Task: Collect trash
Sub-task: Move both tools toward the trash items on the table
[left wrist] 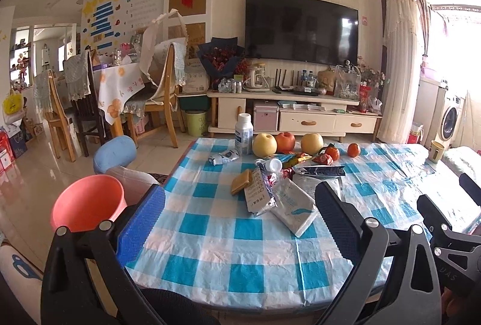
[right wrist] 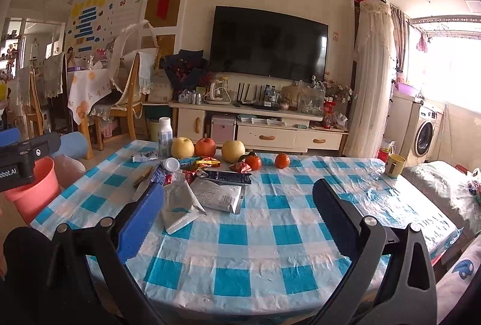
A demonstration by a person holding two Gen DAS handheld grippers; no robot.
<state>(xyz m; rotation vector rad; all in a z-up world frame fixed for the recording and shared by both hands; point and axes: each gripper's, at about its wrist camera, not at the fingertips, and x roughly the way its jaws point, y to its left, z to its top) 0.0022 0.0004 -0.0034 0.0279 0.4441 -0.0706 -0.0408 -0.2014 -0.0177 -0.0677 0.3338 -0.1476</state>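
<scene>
Left gripper [left wrist: 240, 220] and right gripper [right wrist: 237, 220]: ridged jaws spread wide, empty, above crinkly blue-checked plastic tablecloth [left wrist: 216, 238]. Coral plastic bin [left wrist: 87, 201] sits left of table. Crumpled foil wrappers [left wrist: 279, 195] piled mid-table; round fruit [left wrist: 285, 142] behind.

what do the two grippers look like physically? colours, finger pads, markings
Both match: black linkage arms with silver pivot bolts, one blue ribbed finger pad, one black ribbed pad. Left gripper, right gripper. The left gripper's body in the right wrist view carries white lettering ending "obot.AI". No cables or sleeves show.
</scene>
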